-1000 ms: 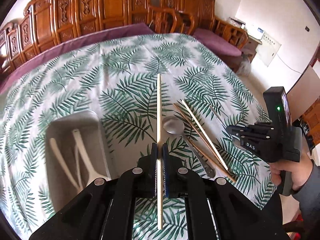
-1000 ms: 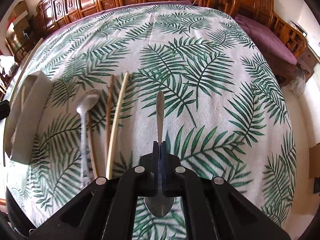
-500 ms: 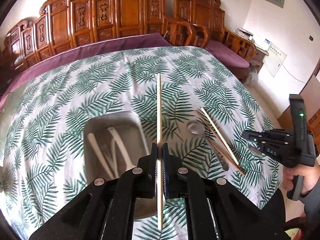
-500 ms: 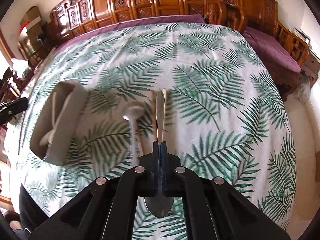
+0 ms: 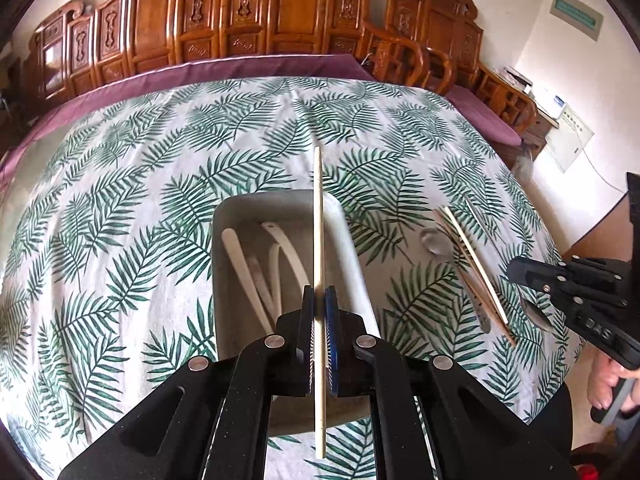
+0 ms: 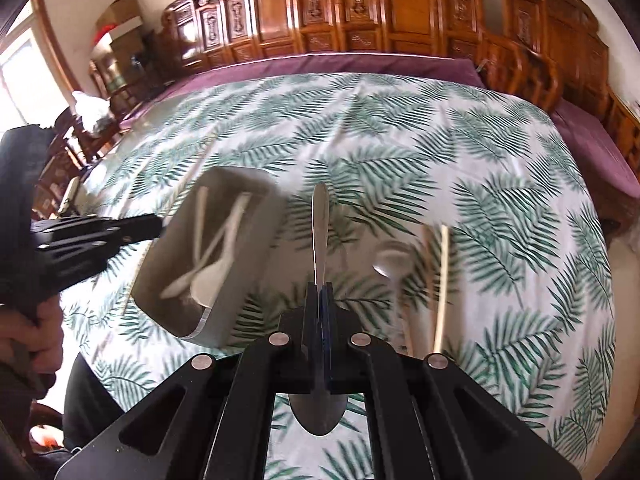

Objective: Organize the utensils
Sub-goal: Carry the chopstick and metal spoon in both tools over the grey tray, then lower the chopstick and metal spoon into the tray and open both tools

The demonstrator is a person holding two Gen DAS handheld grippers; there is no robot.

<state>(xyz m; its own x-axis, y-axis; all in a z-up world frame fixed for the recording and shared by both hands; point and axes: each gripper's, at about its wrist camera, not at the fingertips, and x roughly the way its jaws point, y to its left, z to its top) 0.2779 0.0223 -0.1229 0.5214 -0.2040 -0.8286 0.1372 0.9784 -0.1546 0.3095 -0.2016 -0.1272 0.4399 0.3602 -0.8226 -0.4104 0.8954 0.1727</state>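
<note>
My left gripper (image 5: 319, 296) is shut on a pale wooden chopstick (image 5: 318, 216), held lengthwise above the right side of the grey tray (image 5: 352, 248). White spoons (image 5: 244, 268) lie inside that tray. My right gripper (image 6: 321, 292) is shut on a metal spoon (image 6: 320, 220), its handle pointing away and its bowl under the fingers; it hangs just right of the grey tray (image 6: 256, 248). On the leaf-print cloth lie a metal spoon (image 5: 436, 242), several chopsticks (image 5: 476, 268), and in the right wrist view a spoon (image 6: 390, 260) and a chopstick (image 6: 442, 284).
The round table (image 5: 120, 184) carries a palm-leaf cloth over a purple one. Carved wooden chairs (image 5: 240, 12) ring its far side. A hand holds the right gripper (image 5: 536, 276) at the right edge; the left gripper (image 6: 148, 226) shows at the left edge.
Both grippers have moved left across the table with their utensils. The chopstick now hangs over the tray; the spoon has risen and come close to the tray's right side.
</note>
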